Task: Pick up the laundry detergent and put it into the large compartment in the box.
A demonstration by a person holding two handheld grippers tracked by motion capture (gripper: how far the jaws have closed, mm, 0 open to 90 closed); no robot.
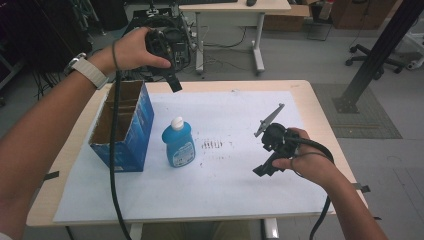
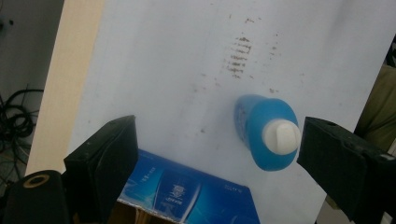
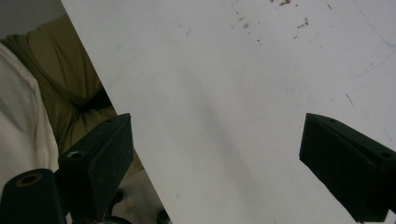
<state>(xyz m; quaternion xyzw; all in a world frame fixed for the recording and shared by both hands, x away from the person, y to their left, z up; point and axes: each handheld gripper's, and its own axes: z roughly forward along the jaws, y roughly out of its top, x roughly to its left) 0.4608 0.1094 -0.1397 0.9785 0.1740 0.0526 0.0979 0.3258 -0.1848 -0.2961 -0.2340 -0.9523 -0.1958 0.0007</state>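
A blue bottle point(image 1: 178, 143) with a white cap stands upright on the white sheet point(image 1: 225, 165), just right of an open blue cardboard box point(image 1: 124, 125). My left gripper point(image 1: 172, 80) hangs high over the table's far edge, above the box, and is open. In the left gripper view the bottle point(image 2: 267, 130) shows from above near the right jaw, with the box's blue side point(image 2: 187, 191) below, and the left gripper point(image 2: 217, 156) holds nothing. My right gripper point(image 1: 264, 169) is open over the sheet's right part, with only bare sheet point(image 3: 224, 102) between its jaws, and the right gripper point(image 3: 217, 156) holds nothing.
Brown smudges point(image 1: 212, 145) mark the sheet's middle. The wooden table point(image 1: 320, 115) ends close to the sheet on every side. Behind it stand a desk point(image 1: 235, 10), cables and an office chair point(image 1: 370, 55). A black post point(image 1: 375, 55) rises at the right.
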